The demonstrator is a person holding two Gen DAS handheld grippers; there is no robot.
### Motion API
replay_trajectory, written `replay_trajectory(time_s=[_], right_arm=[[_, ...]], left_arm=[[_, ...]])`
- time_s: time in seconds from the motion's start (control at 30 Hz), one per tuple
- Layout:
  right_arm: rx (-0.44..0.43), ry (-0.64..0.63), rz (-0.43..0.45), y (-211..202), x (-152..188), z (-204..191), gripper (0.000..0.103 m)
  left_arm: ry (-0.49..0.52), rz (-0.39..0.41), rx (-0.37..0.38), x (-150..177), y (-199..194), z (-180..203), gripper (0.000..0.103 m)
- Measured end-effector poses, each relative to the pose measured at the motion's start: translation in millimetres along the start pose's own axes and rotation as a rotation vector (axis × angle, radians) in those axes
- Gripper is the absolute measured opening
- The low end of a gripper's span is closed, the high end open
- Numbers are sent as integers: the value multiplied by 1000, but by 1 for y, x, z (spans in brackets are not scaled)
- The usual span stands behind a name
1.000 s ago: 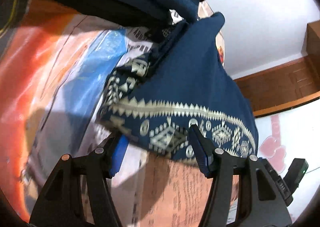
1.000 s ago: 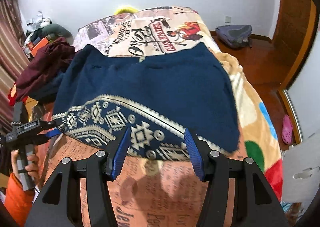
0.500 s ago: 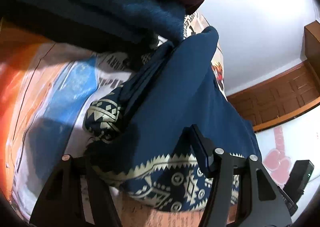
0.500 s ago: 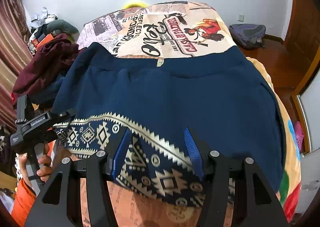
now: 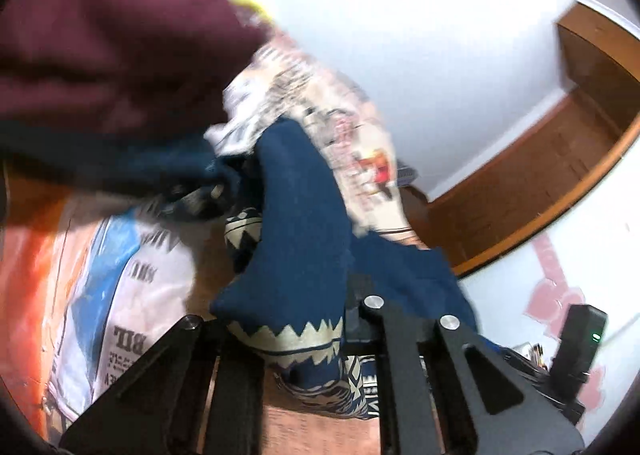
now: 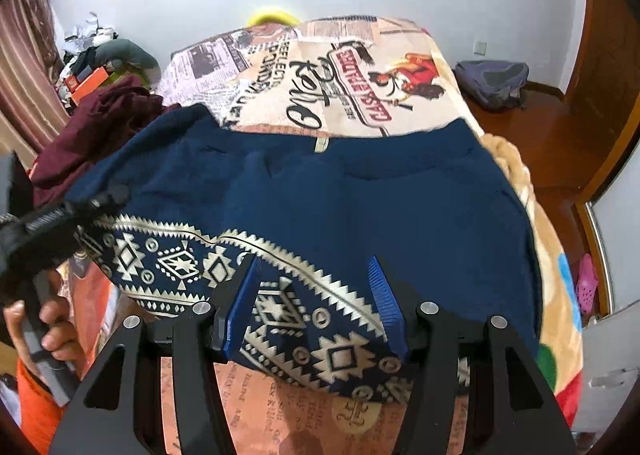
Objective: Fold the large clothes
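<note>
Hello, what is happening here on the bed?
A person is folding a navy blue garment with a cream geometric border on the printed bed blanket. The left gripper looks shut on the patterned hem. The right gripper is open, with the hem between its fingers.

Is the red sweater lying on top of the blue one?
No, the red sweater is bunched beside the blue one, at its left edge.

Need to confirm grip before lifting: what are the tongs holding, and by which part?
Both sit at the patterned hem of the navy garment: left tongs look closed on its corner; right tongs straddle the hem, open.
</note>
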State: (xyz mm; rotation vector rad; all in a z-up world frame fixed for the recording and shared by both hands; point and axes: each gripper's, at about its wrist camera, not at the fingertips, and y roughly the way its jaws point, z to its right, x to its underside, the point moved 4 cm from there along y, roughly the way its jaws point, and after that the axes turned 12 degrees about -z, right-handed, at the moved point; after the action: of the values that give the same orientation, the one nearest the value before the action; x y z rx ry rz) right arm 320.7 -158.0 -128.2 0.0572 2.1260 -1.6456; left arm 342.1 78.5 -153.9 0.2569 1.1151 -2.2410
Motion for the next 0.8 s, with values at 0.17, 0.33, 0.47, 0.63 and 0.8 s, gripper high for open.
replay_trajectory(time_s=[0.17, 0.33, 0.47, 0.63, 0.8], right_arm=[[-31, -27, -8, -5, -6, -19, 52], [-119, -85, -76, 18, -2, -57, 52], [-235, -137, -160, 44, 12, -91, 54], [-282, -188, -293, 99, 32, -127, 56], [-297, -167, -260, 91, 31, -119, 56]], left_arm=[[87, 81, 35, 1, -47, 40, 8], [133, 154, -4, 14, -91, 50, 8], [158, 192, -105, 24, -112, 44, 8], [157, 125, -227, 33, -87, 30, 8], [213, 110, -266, 29, -73, 48, 8]])
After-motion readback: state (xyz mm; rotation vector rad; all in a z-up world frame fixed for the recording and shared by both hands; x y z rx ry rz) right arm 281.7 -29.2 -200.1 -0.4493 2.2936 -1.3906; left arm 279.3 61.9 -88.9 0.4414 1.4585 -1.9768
